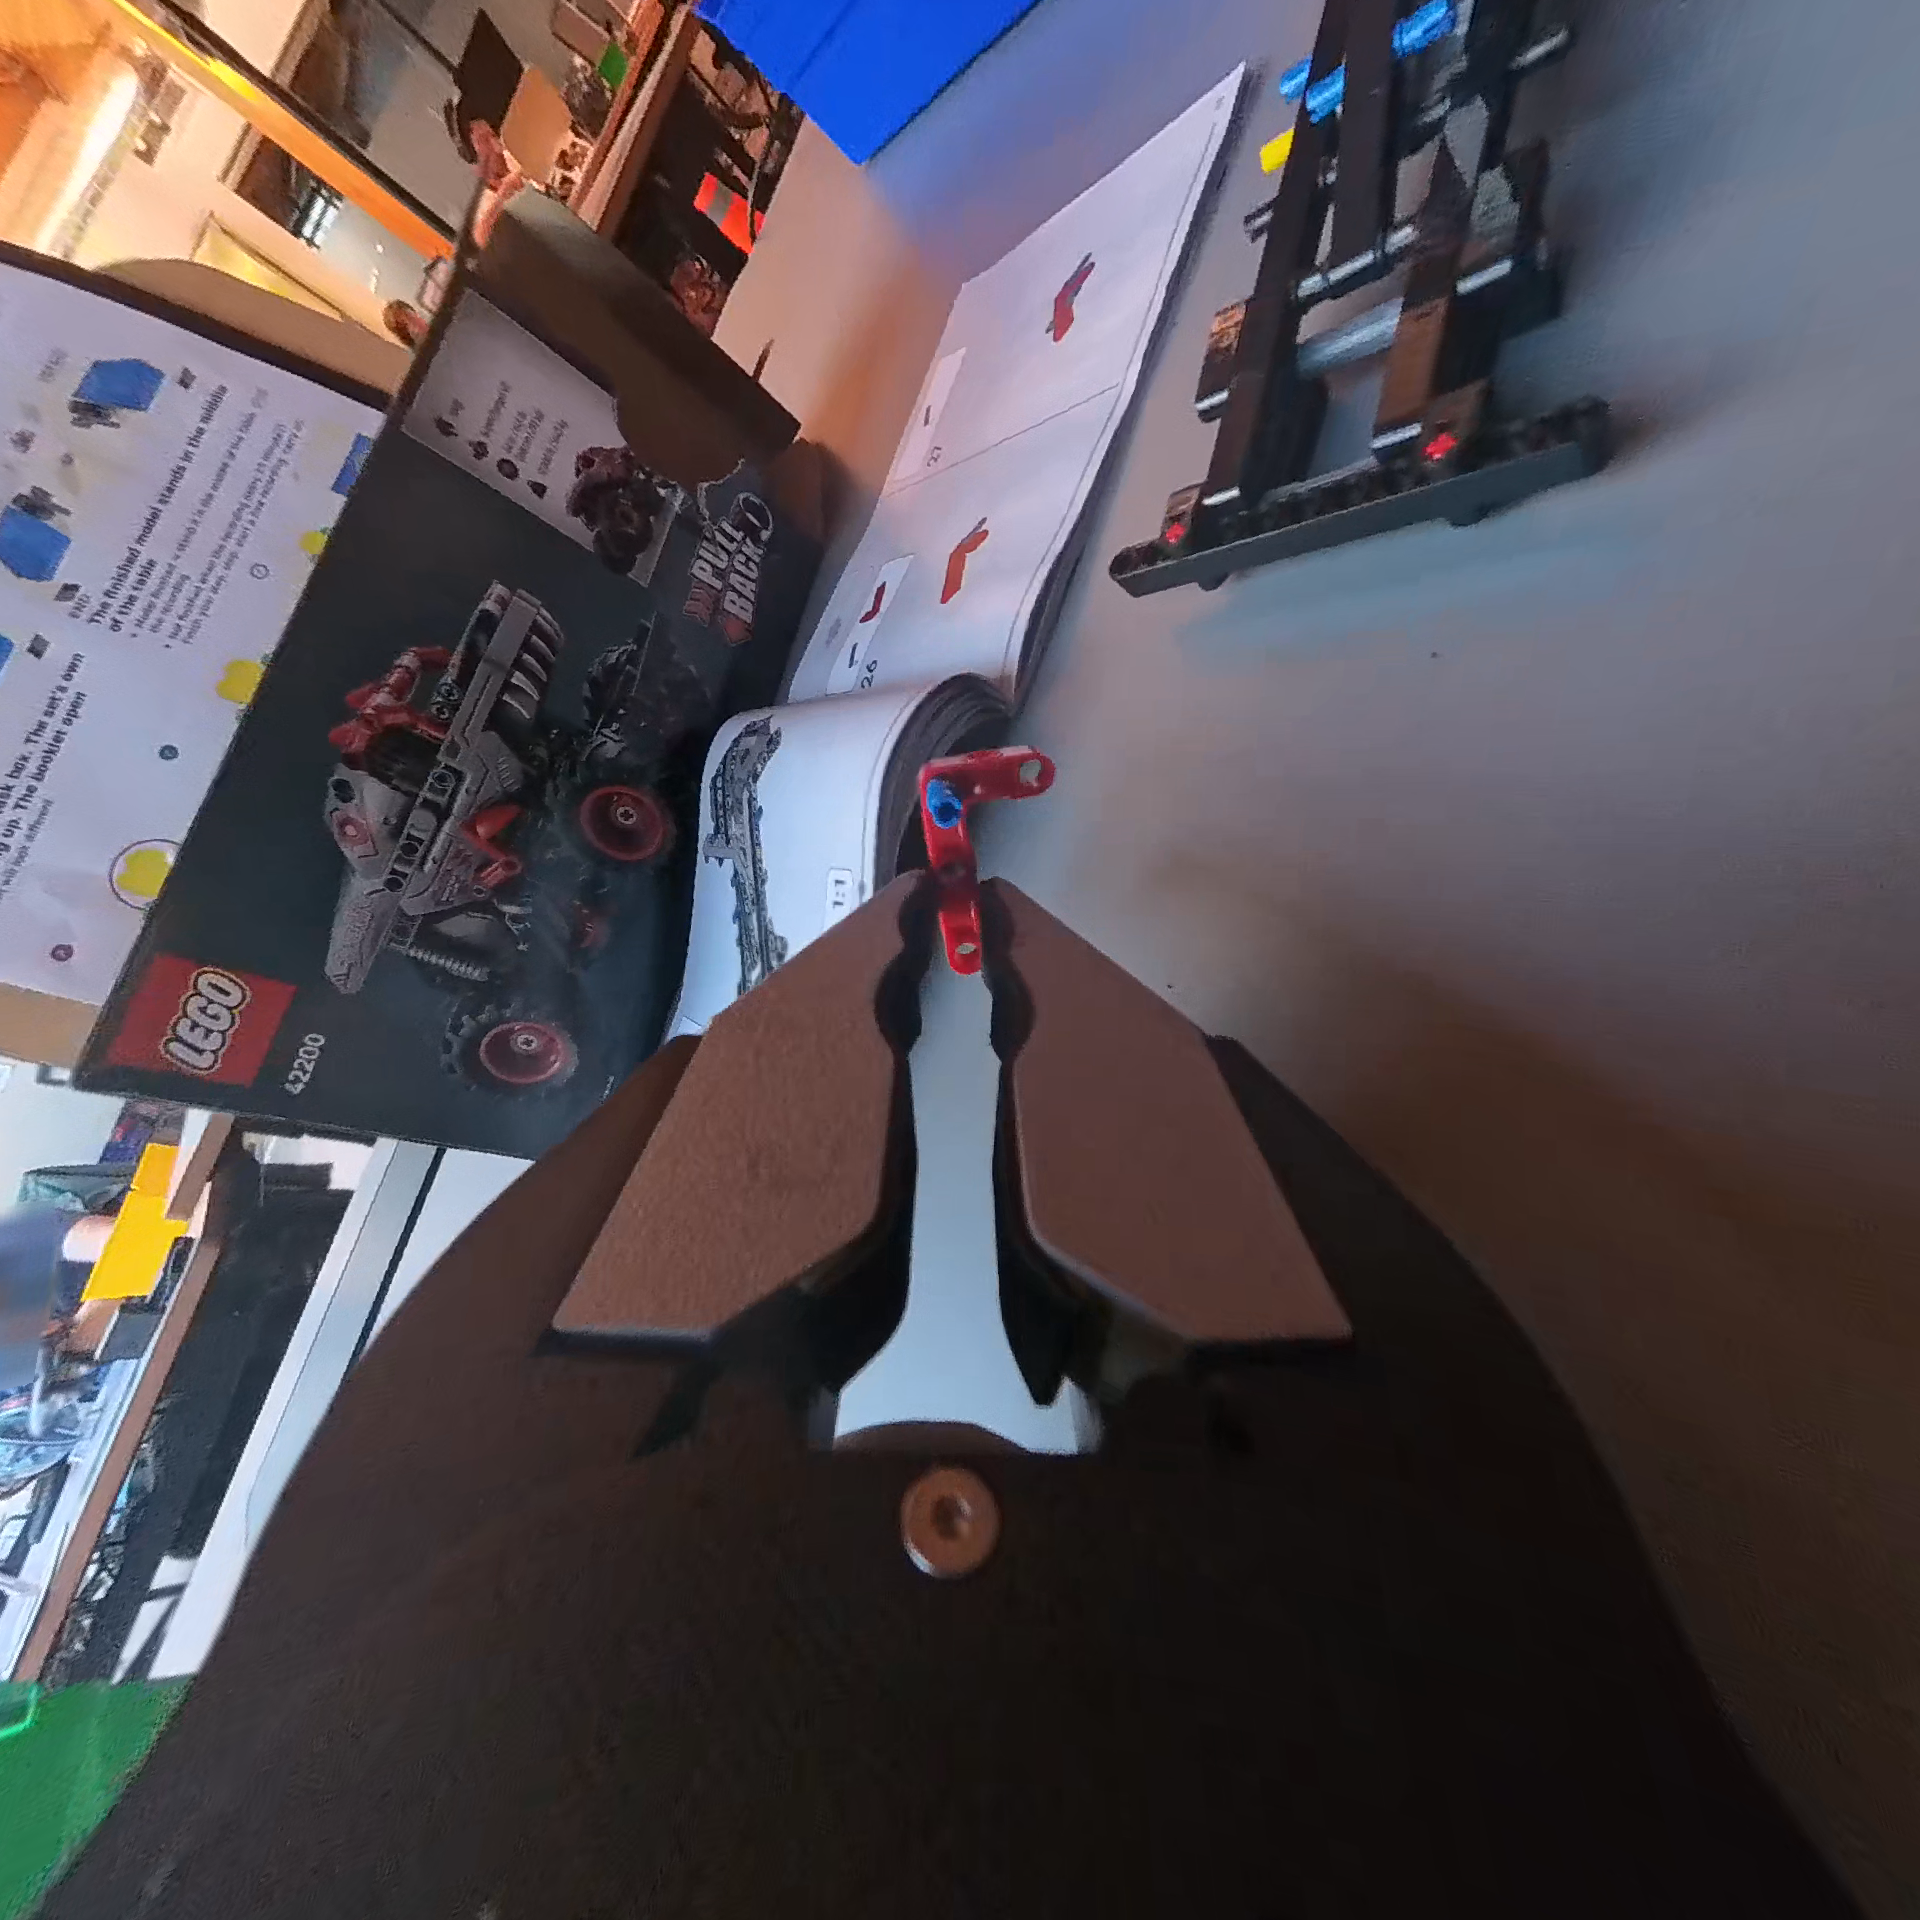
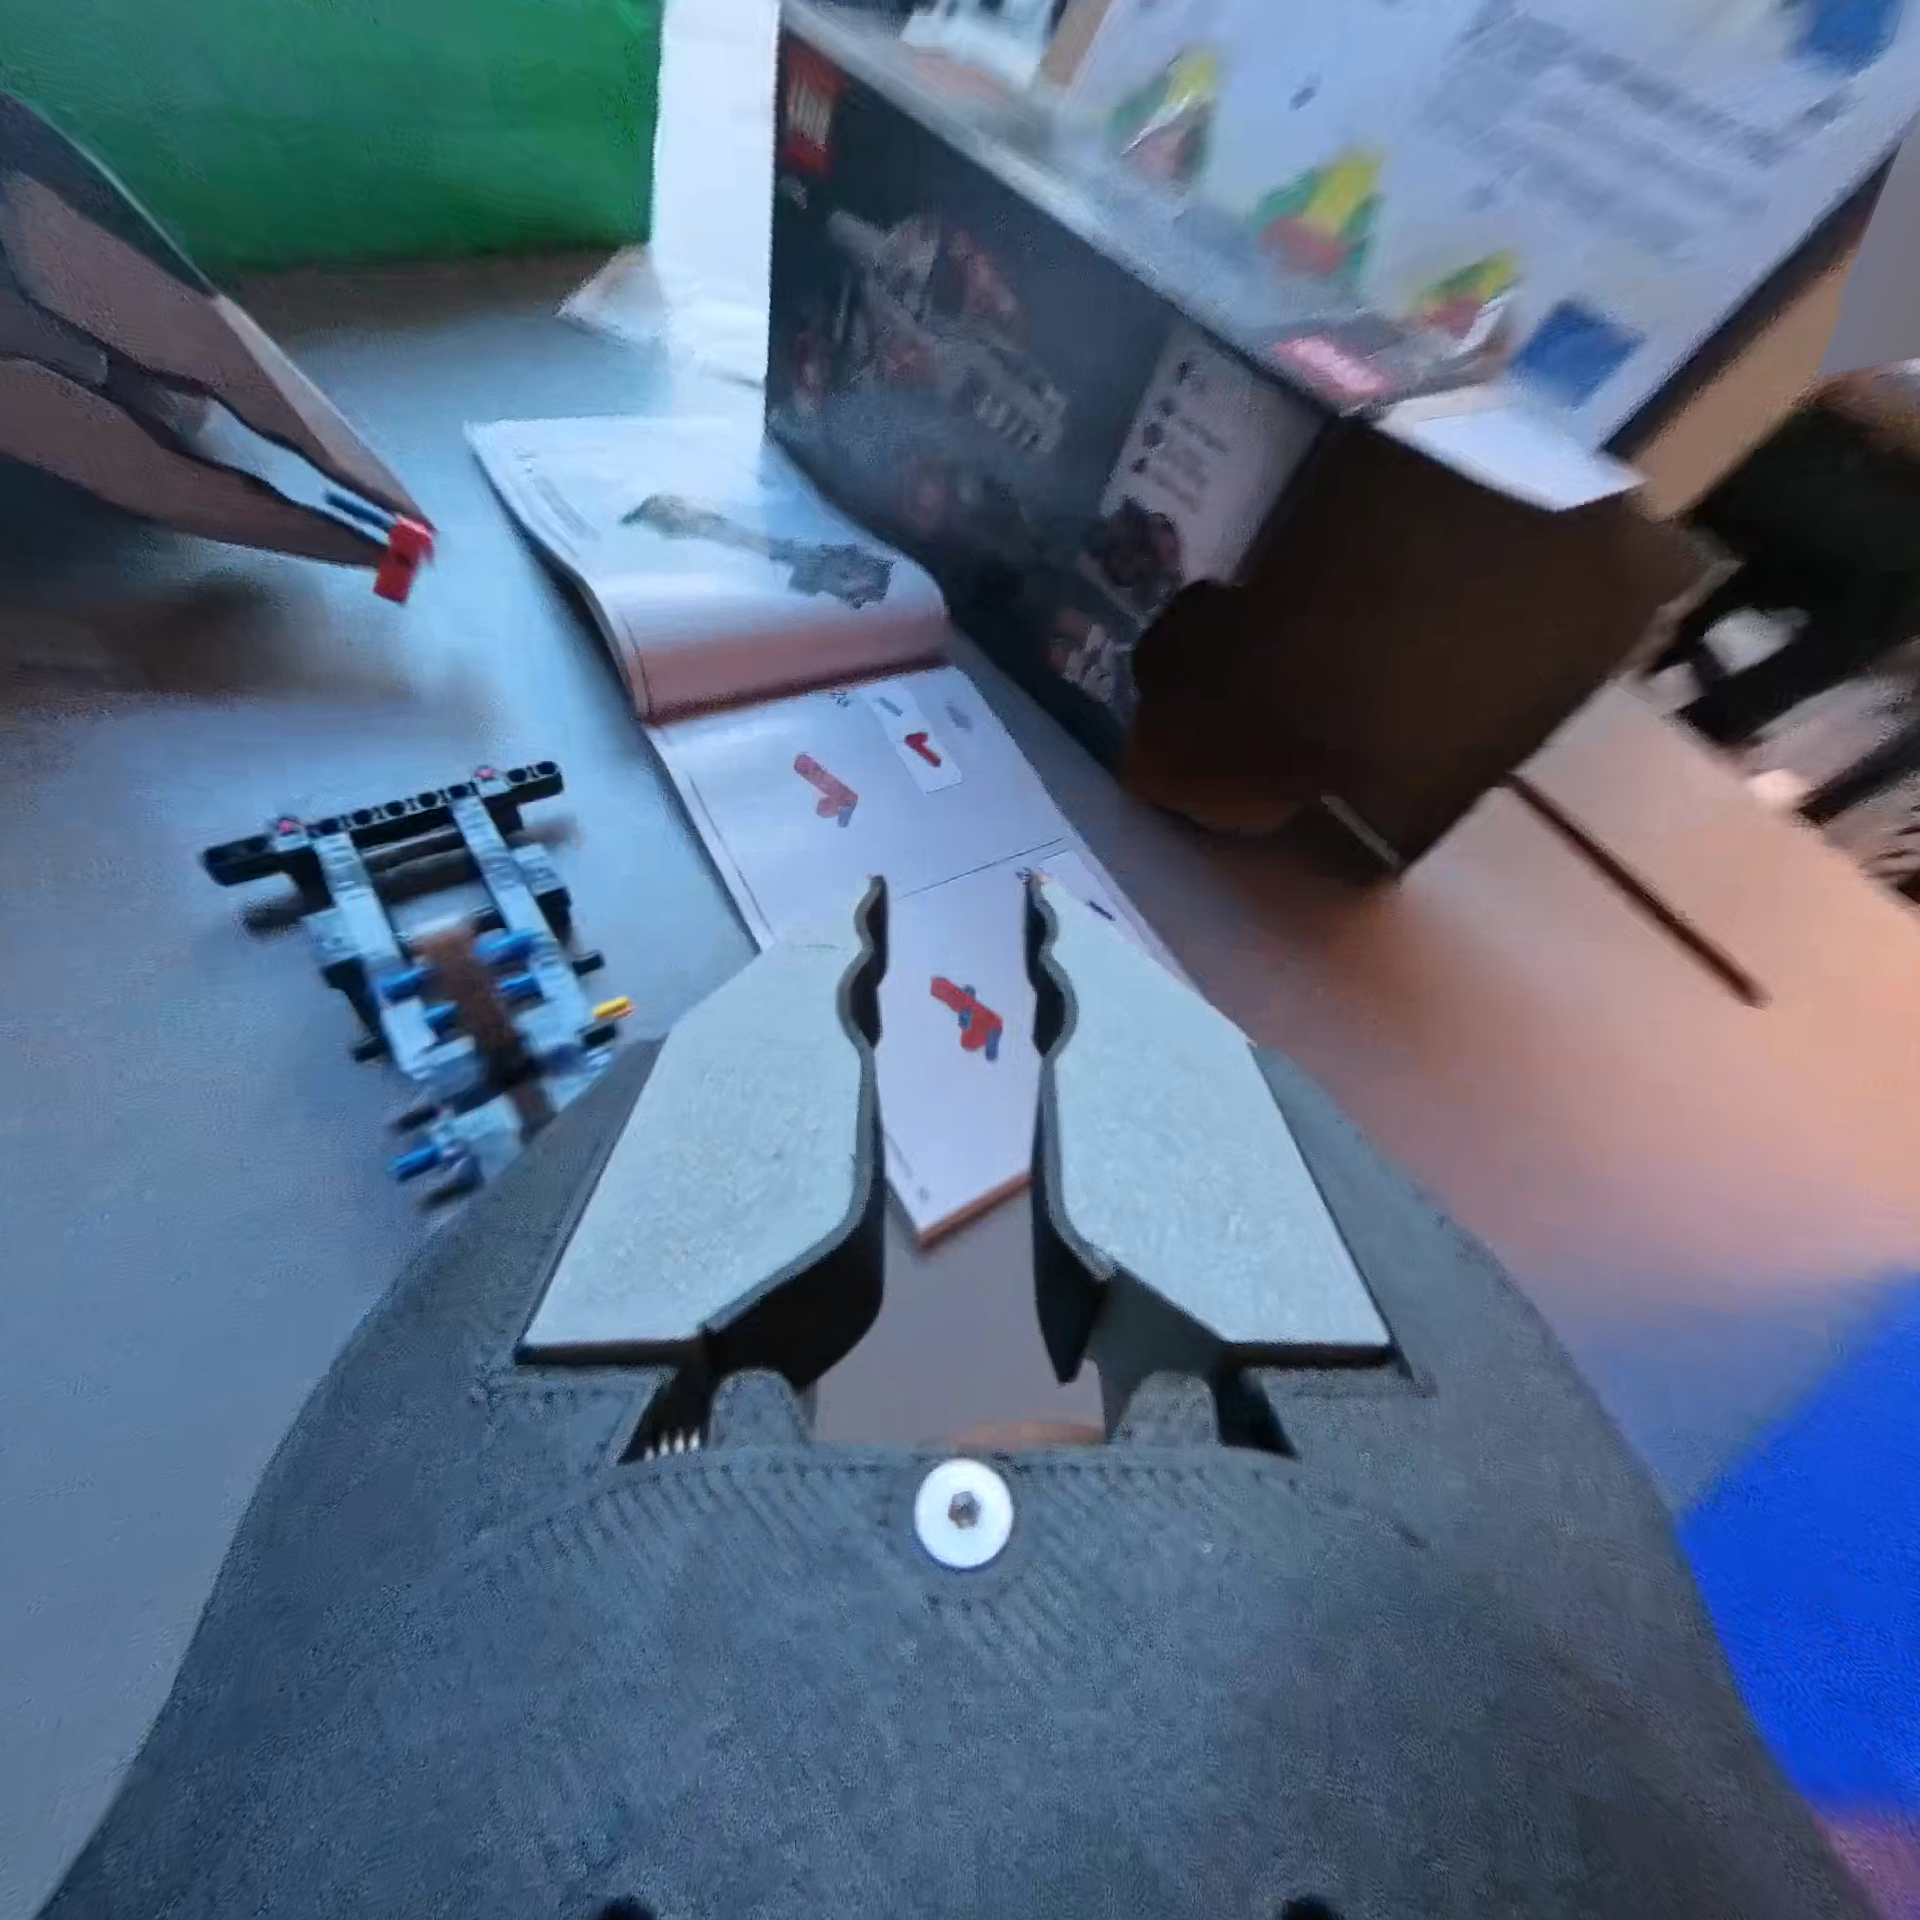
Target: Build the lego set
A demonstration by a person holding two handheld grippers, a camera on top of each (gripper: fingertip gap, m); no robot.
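My left gripper (image 1: 954,883) is shut on a red L-shaped beam (image 1: 961,831) with a blue pin (image 1: 941,802) at its corner, held above the table. In the right wrist view that gripper (image 2: 400,535) shows at the upper left with the red beam (image 2: 403,558) at its tip. My right gripper (image 2: 956,883) is open and empty, hovering over the open instruction booklet (image 2: 831,831). The partly built black and grey chassis (image 2: 436,935) with blue pins lies on the table left of the booklet. It also shows in the left wrist view (image 1: 1382,343) at the upper right.
The set's box (image 1: 447,769) stands behind the booklet (image 1: 1018,436); it also shows in the right wrist view (image 2: 1039,416). A printed sheet (image 1: 125,582) leans by the box. A blue bin (image 1: 862,62) is at the far edge. A green surface (image 2: 332,125) lies behind. There is about 20 centimeters between the tips of the two grippers.
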